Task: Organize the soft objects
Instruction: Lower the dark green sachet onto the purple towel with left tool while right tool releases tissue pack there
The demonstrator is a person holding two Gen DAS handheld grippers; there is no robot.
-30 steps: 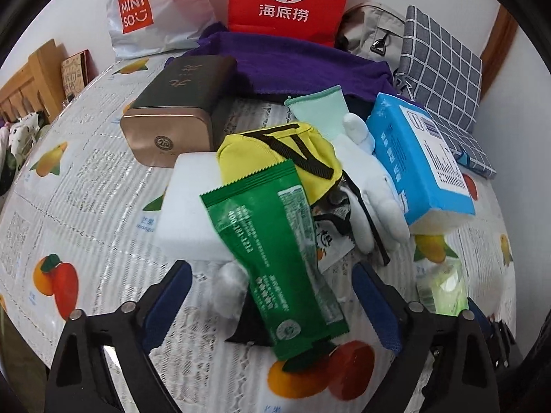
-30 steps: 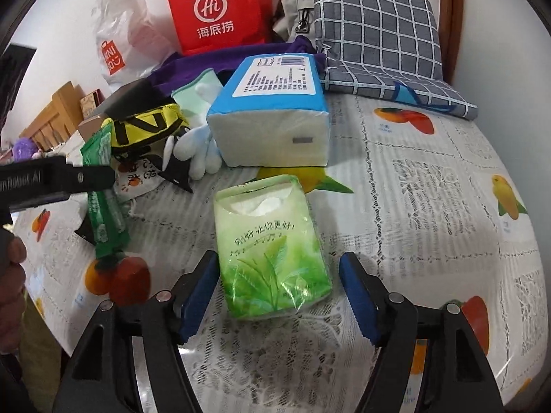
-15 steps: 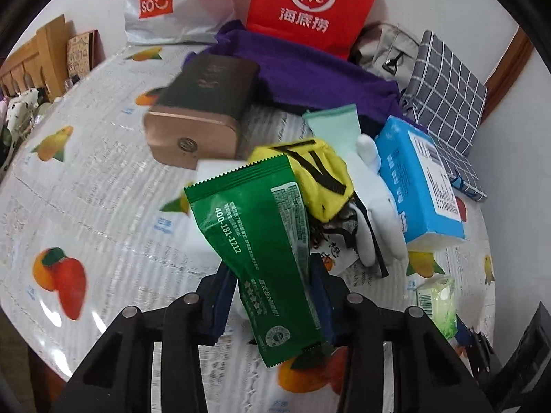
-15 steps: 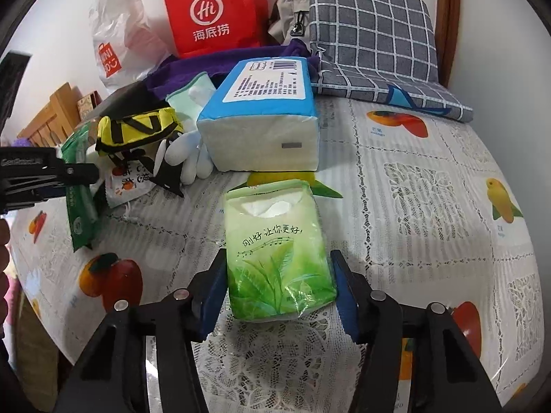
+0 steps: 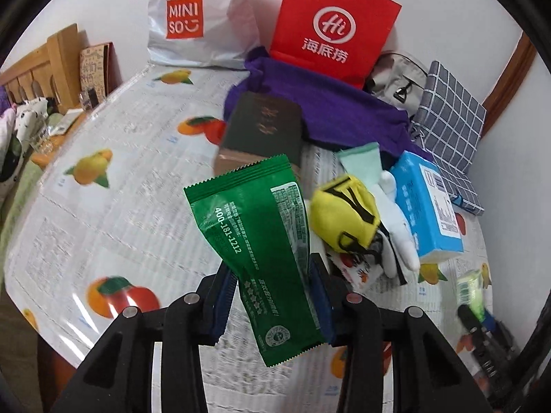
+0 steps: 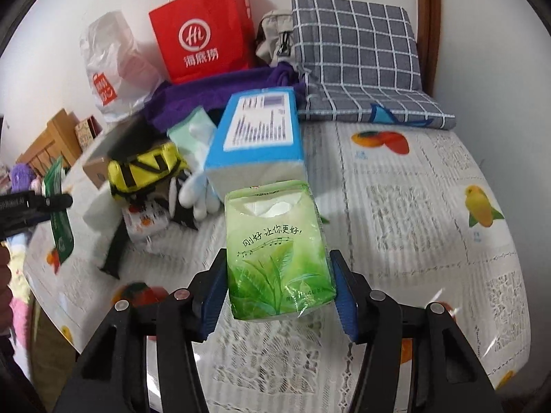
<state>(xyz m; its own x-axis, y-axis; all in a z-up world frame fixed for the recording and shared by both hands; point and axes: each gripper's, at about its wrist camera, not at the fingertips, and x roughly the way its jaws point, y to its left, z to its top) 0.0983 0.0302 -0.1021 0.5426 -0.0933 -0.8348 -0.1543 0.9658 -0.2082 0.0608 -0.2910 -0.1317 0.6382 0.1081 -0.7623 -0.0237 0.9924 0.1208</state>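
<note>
Both my claws have just closed and lifted off the bench [image 6: 430, 213]: left claw [image 5: 275, 296] clamps the green sachet [image 5: 261, 241], right claw [image 6: 279, 289] squeezes the green tissue pack [image 6: 275, 251], ready for sorting.

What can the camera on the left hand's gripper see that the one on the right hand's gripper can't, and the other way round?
Only the left wrist view shows the left gripper head on, shut on the dark green packet.

Only the right wrist view shows the right gripper clamping the light green tissue pack by its sides, with its printed front facing the camera.

Both show the red paper bag, blue tissue box, yellow pouch and grey checked cushion.
</note>
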